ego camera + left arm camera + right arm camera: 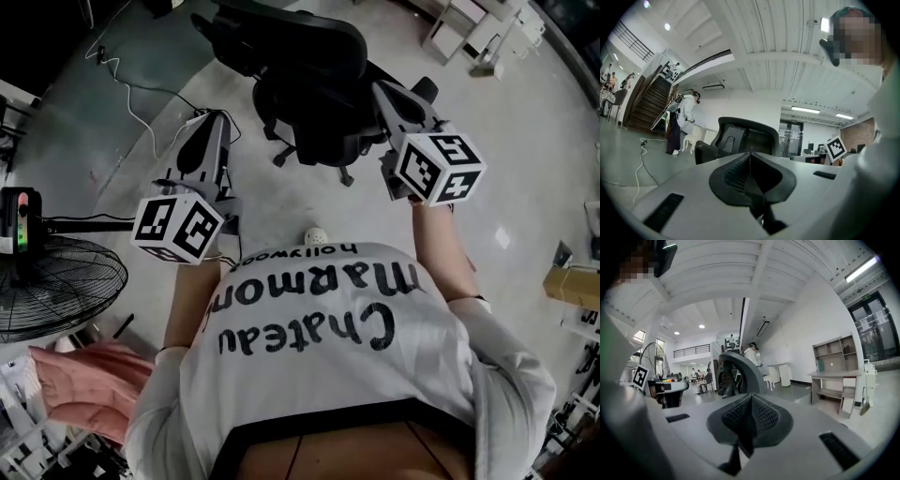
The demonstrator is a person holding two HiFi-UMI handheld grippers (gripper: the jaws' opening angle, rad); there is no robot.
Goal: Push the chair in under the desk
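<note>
A black office chair (309, 89) stands on the pale floor just ahead of me. In the left gripper view its backrest (746, 136) faces me, and in the right gripper view the chair (738, 373) appears edge-on. My left gripper (215, 120) is held level to the left of the chair, apart from it, jaws shut and empty (750, 155). My right gripper (379, 90) reaches to the chair's right side, also shut with nothing in it (751, 397). I cannot tell whether it touches the chair. A white desk (833, 380) with shelves stands by the wall.
A floor fan (52, 291) stands at the left, and a cable (141, 108) trails across the floor. White furniture (469, 28) sits at the far right. A cardboard box (572, 283) lies at the right edge. A person in white (687, 117) stands beyond the chair.
</note>
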